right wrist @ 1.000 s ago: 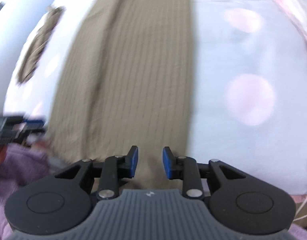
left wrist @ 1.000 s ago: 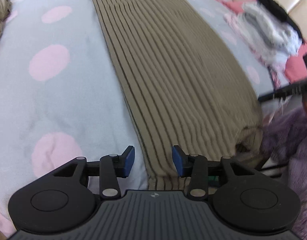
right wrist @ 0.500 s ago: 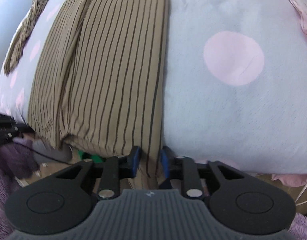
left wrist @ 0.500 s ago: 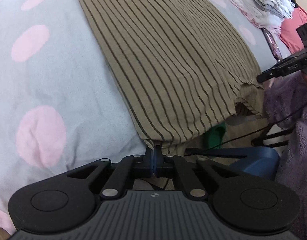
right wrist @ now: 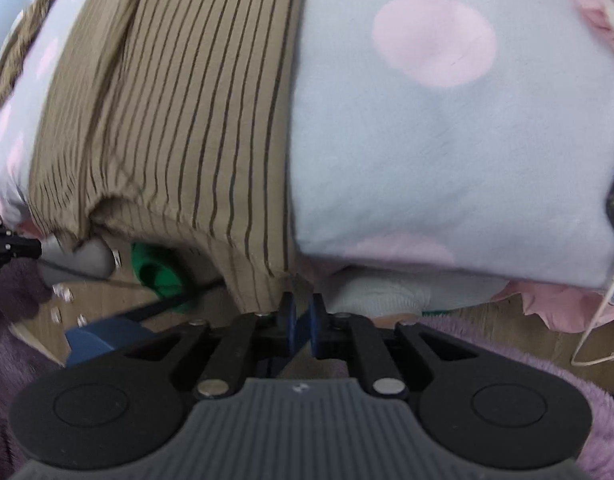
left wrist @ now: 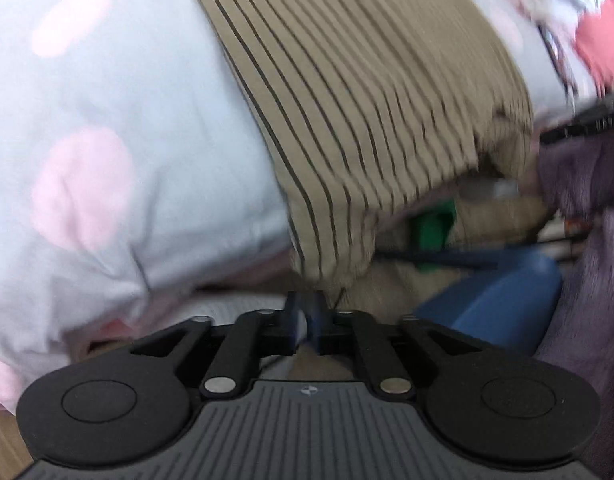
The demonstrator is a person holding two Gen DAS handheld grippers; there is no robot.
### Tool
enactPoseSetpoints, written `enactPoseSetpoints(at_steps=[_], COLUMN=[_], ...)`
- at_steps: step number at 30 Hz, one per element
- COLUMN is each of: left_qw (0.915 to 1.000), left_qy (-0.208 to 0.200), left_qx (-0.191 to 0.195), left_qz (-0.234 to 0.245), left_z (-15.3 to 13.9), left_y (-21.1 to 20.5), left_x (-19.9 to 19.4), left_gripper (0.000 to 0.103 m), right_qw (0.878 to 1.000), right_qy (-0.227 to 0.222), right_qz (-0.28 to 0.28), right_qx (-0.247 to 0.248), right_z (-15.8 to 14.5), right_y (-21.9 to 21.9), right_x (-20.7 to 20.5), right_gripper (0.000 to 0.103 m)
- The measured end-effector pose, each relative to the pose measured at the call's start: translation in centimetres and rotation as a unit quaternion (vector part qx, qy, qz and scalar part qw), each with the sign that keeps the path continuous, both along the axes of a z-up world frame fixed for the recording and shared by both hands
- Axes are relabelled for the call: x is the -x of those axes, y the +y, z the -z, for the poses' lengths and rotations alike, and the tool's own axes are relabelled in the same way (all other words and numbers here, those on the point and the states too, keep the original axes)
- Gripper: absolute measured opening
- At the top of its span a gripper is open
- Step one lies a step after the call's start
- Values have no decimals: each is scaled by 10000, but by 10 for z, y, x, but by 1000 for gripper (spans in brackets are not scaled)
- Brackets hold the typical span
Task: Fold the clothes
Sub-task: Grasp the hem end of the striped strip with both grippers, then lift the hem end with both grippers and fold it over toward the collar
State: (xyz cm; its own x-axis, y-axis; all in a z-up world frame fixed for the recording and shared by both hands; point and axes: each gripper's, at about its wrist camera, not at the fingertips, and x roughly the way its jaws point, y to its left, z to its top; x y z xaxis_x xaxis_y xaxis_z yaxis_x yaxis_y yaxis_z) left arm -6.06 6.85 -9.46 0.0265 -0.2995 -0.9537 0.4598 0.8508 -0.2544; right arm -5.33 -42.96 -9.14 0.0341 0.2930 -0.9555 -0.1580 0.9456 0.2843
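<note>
Left gripper [left wrist: 306, 322]: one, jaws opening, narrow gap, hem corner just above the tips, grip unclear.
Right gripper [right wrist: 302, 322]: one, jaws opening, likewise unclear.
Striped garment [left wrist: 347, 92]: one, flat on the bed, hem hanging over the edge.
Dotted blanket [right wrist: 447, 152]: one, under the garment.
</note>
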Motion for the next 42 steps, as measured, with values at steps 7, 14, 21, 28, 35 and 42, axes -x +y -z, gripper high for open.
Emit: enactPoseSetpoints(at_steps=[7,14,21,28,35,42], left_qw=[9987,9987,9964,9879,9674,9488], left_qy=[-109,-82,-93,411,393,-112], left_qx=[426,433,619,973,2265,3147], left_qz=[-261,263,580,1136,1065,235], left_z=[5,25,28,2,-46,-75], left_y=[7,-16,-27,-33,-3,45], left_x=[-15,-20,-23,-27,-44,-77], left_gripper=[42,39,8,3,3,3], right_qw=[9992,9987,9958,9891,9713,9488], right_qy=[-290,-298,-332,-338,-716,-1370], right_qz=[91,-250,-672,-1055,-1326,-731], right_qx=[-243,-328,-517,-972,-1839,-2750], right_z=[-6,8,13,-29,-82,-118], right_y=[-6,0,5,0,-9,-46], right_x=[3,2,6,10,4,-28], right_gripper=[37,38,6,4,4,4])
